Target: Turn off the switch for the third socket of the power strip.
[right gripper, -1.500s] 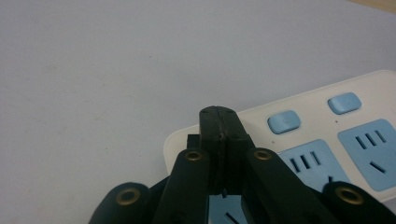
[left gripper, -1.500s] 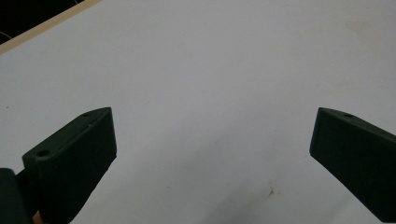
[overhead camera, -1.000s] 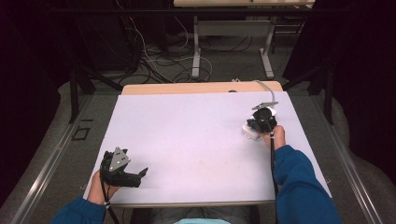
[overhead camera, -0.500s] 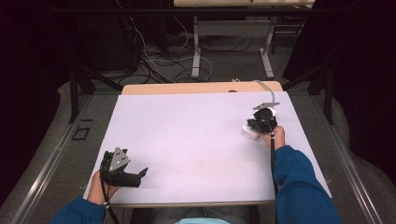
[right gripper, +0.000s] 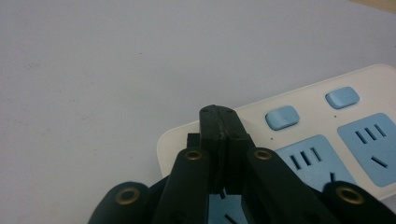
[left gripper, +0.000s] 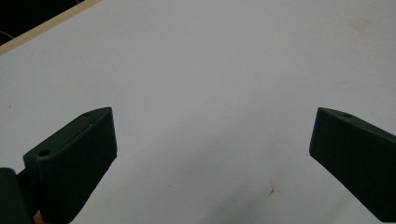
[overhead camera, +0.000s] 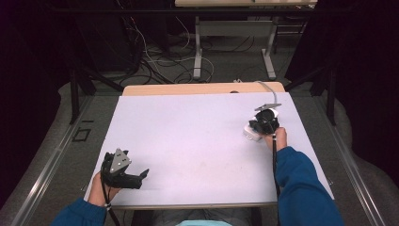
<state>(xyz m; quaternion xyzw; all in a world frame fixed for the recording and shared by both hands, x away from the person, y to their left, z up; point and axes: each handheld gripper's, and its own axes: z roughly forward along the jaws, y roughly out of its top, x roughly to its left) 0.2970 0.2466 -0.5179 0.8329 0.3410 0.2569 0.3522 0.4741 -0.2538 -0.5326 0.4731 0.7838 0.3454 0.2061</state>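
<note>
A white power strip [right gripper: 327, 135] with blue sockets and blue buttons [right gripper: 282, 117] lies on the white table [overhead camera: 197, 136] at the right; in the high view part of the power strip [overhead camera: 248, 133] peeks out beside my right hand. My right gripper [right gripper: 219, 116] is shut, its black jaws pressed together with nothing between them, tips over the strip's near end. In the high view the right gripper [overhead camera: 263, 123] hovers at the strip. My left gripper [overhead camera: 138, 178] rests near the table's front left corner; in its own view the left gripper [left gripper: 212, 140] is open wide over bare tabletop.
A wooden table edge [overhead camera: 188, 88] runs behind the white surface. Beyond it on the floor are cables [overhead camera: 155, 56] and metal desk legs [overhead camera: 197, 42]. A grey cable [overhead camera: 266, 87] curves off the back right of the table.
</note>
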